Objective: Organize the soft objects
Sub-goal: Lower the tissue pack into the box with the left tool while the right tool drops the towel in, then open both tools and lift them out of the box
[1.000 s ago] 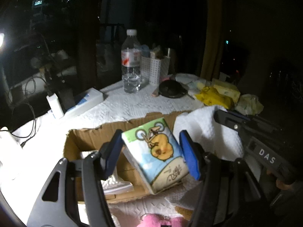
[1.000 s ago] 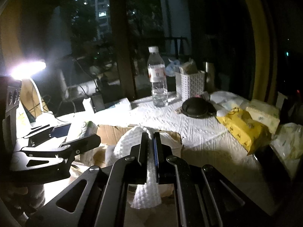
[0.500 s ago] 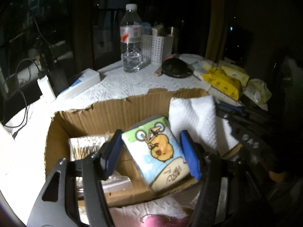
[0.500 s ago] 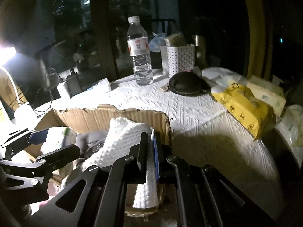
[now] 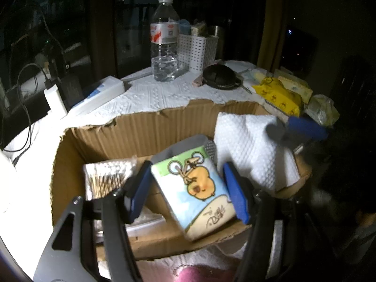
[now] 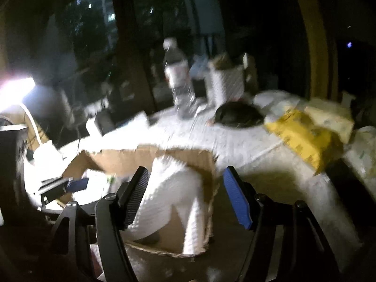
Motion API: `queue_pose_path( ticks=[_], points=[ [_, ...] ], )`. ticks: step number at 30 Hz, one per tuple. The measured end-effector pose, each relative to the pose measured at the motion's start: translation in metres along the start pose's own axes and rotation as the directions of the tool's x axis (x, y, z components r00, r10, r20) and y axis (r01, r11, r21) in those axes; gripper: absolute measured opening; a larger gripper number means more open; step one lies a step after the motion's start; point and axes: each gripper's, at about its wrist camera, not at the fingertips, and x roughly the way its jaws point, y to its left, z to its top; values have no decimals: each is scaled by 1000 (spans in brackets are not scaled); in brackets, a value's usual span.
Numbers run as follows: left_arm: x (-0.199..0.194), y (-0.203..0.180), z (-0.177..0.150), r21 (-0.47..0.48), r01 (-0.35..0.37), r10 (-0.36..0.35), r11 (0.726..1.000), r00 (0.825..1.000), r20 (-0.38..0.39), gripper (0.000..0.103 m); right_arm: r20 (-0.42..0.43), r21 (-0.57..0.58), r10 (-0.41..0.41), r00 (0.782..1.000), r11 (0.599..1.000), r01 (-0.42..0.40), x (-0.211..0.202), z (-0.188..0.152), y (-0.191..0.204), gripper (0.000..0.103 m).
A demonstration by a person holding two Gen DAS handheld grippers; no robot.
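My right gripper (image 6: 188,197) is opening off the white towel (image 6: 169,202), which now sits in the box (image 5: 145,127); my left gripper (image 5: 188,190) squeezes the tissue pack (image 5: 195,192).

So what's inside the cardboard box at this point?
In the cardboard box: a cartoon tissue pack clamped by the left gripper, a white towel draped over the right wall, a packet of cotton swabs. The box floor beneath them is mostly covered.
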Motion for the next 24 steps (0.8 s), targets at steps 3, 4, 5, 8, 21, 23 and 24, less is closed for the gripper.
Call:
queue_pose_path(
  ticks=[3,4,5,8,21,23,24],
  points=[
    [0,0,1,-4,1,-1,1000,1000,-4,63,-54,-34,-94,994,995,92,18,-8,2,72],
    [0,0,1,-1,5,-5,1000,1000,-6,63,-67,-36,-106,992,994,104,22,-11,0,73],
    [0,-1,1,0,8,-8,1000,1000,-10,63,-78,-33,-114,990,993,112,26,-13,-2,73],
    [0,-3,0,11,2,-2,1000,1000,-15,65,-117,-4,-120,986,993,120,35,-17,-11,73],
    [-24,-8,2,33,16,-16,999,1000,25,71,-22,8,-139,990,990,140,-6,-9,-3,73],
    [-28,-9,1,33,19,-19,999,999,30,71,-10,9,-145,989,989,145,-14,-10,0,73],
    [-32,-9,0,31,21,-22,999,999,35,71,-5,10,-147,989,989,147,-17,-10,1,73]
  ],
)
